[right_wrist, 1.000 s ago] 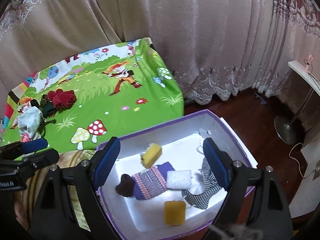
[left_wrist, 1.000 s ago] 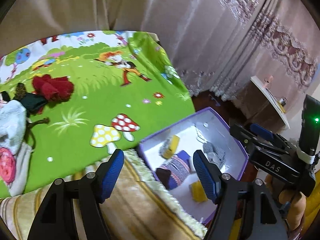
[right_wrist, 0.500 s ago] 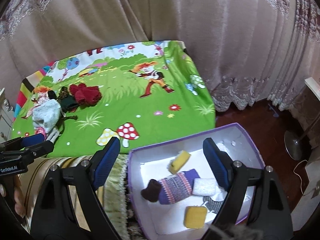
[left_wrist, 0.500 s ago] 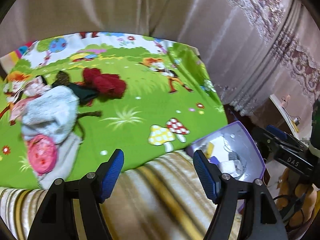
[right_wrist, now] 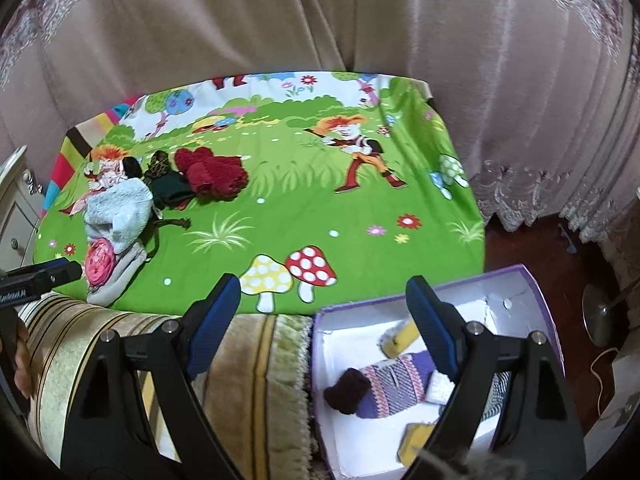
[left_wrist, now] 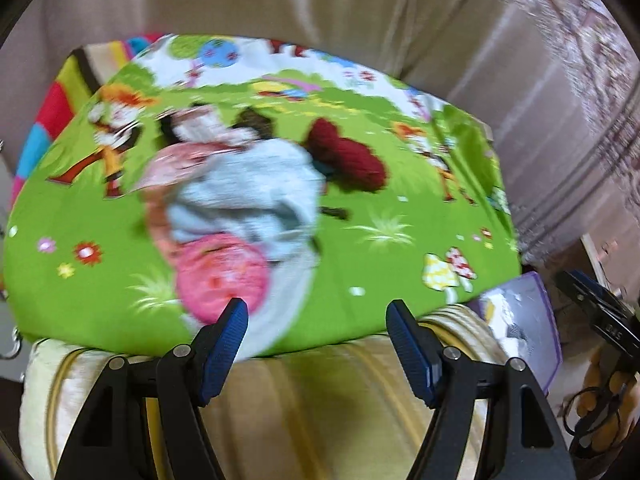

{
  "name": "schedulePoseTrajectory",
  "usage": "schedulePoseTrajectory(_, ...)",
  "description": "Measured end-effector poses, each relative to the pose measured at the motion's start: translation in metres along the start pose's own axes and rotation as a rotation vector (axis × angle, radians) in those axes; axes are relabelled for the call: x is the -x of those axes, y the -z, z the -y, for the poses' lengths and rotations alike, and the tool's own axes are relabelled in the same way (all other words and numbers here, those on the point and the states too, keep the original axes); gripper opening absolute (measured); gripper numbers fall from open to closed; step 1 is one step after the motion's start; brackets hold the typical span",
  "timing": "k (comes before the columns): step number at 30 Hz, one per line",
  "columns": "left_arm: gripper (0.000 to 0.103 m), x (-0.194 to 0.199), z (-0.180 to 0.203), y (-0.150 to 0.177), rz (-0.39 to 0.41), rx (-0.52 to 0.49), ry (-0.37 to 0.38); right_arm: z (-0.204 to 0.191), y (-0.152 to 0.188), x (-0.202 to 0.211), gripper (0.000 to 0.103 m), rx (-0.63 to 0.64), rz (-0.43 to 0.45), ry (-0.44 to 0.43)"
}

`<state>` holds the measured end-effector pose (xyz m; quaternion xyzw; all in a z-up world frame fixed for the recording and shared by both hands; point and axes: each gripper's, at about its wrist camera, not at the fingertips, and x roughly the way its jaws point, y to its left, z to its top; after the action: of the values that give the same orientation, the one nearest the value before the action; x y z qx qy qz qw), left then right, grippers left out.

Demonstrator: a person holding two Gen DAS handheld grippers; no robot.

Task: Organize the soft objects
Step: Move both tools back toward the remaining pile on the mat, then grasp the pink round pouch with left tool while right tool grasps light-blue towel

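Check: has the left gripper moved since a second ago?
Yes. The left gripper swung away from the purple box, now at the frame's right edge, toward the pile of soft items.

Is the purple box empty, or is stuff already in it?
Not empty. The purple box holds a striped knit sock, yellow sponges and other soft pieces on its white floor.

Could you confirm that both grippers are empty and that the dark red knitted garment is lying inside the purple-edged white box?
One detail is off: the dark red knitted garment lies on the green cartoon-print mat, not in the purple-edged white box, as the right wrist view shows. Both the left gripper and the right gripper are indeed empty.
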<state>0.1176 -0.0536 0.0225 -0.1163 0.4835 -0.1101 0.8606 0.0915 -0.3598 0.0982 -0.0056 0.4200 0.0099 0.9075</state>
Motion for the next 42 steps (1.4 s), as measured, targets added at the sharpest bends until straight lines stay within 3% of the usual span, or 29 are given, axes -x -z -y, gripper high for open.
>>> schedulePoseTrajectory(9,0.077,-0.017,-0.037,-0.012,-0.055,0.047,-0.062,-0.04,-0.017,-0.016,0.087,0.077,-0.009,-0.054)
schedulePoseTrajectory(18,0.081,-0.055,-0.036,-0.021,-0.166,0.003,-0.108,-0.081,-0.029,-0.041,0.087,0.137,-0.039,-0.13)
schedulePoseTrajectory(26,0.081,-0.08,-0.048,-0.028,-0.222,0.021,-0.126,-0.117,-0.039,-0.06,0.087,0.198,-0.063,-0.191)
schedulePoseTrajectory(34,0.075,-0.083,-0.059,-0.025,-0.213,0.063,-0.112,-0.153,-0.046,-0.081,0.087,0.225,-0.095,-0.251)
schedulePoseTrajectory(42,0.074,-0.045,-0.086,-0.011,-0.115,0.174,-0.1,-0.197,-0.048,-0.096,0.087,0.253,-0.126,-0.31)
